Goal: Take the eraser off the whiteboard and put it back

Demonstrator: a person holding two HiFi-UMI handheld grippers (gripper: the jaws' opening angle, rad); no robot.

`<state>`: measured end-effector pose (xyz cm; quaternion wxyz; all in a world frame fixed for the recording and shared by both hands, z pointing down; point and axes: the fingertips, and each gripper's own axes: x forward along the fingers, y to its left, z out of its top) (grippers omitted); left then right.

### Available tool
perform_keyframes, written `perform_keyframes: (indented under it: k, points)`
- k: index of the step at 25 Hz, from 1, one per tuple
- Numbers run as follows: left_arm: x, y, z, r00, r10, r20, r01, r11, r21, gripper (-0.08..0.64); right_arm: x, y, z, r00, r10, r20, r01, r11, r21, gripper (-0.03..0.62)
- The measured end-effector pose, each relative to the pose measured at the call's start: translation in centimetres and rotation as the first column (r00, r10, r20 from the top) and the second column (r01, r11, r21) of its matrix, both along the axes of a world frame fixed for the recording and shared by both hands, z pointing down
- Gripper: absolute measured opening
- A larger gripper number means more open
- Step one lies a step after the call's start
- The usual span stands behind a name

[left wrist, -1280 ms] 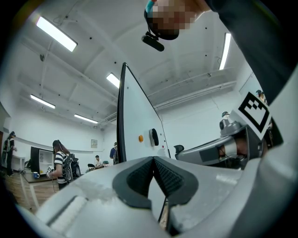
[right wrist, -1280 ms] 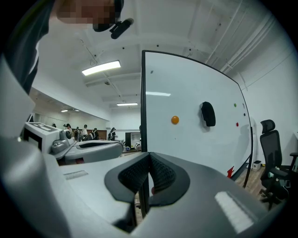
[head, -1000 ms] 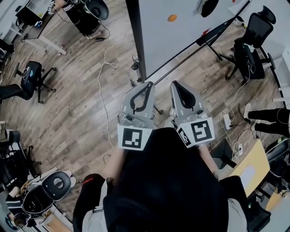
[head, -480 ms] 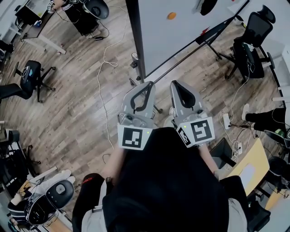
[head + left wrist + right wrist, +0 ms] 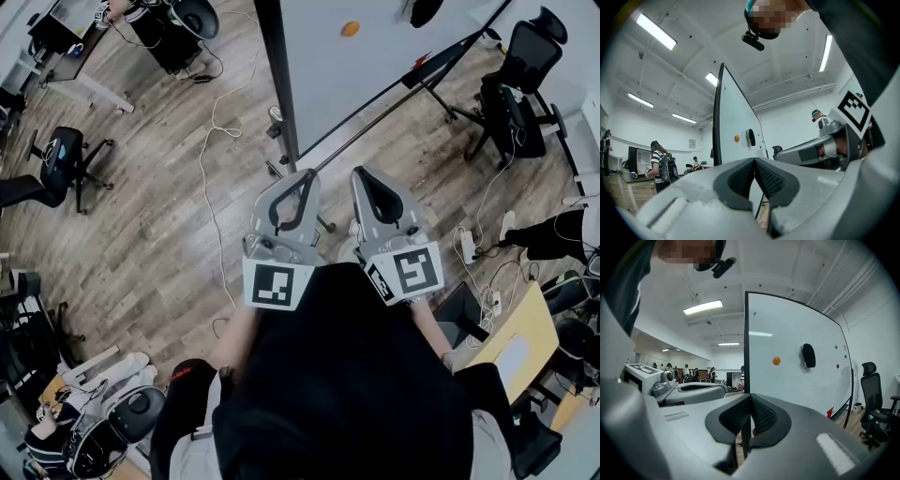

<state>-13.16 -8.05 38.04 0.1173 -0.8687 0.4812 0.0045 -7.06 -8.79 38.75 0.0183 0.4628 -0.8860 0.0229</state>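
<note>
Both my left tongs (image 5: 308, 175) and my right tongs (image 5: 362, 174) are hovering side by side in front of my chest, pointing roughly level at the whiteboard (image 5: 375, 66). Each pair is holding its jaws together with nothing between them. I am keeping them low and close, I judge, because no grip is needed just now.

Out ahead, the eraser (image 5: 808, 355) is hanging on the board face, a little right of the orange magnet (image 5: 776, 361) and well apart from both tongs. That is where the task wants it to end, yet it would look the same if it were waiting to be lifted. I cannot tell which from this.

Against a second ago, my tongs are staying put and staying shut. The board is sliding slightly up and left in the head view, so my head seems to be tipping a touch. At lower left a chair (image 5: 127, 417) is rolling further toward the corner, and at the right edge a person's legs (image 5: 548, 236) are shifting.
</note>
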Motion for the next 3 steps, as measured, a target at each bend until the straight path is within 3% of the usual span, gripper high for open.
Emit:
perform_keyframes:
  k: [3]
  points:
    - [-0.29, -0.03, -0.19, 1.0, -0.002, 0.005, 0.002, 1.0, 0.005, 0.003, -0.12, 0.01, -0.1, 1.0, 0.0, 0.0, 0.0, 1.0, 0.0, 0.002]
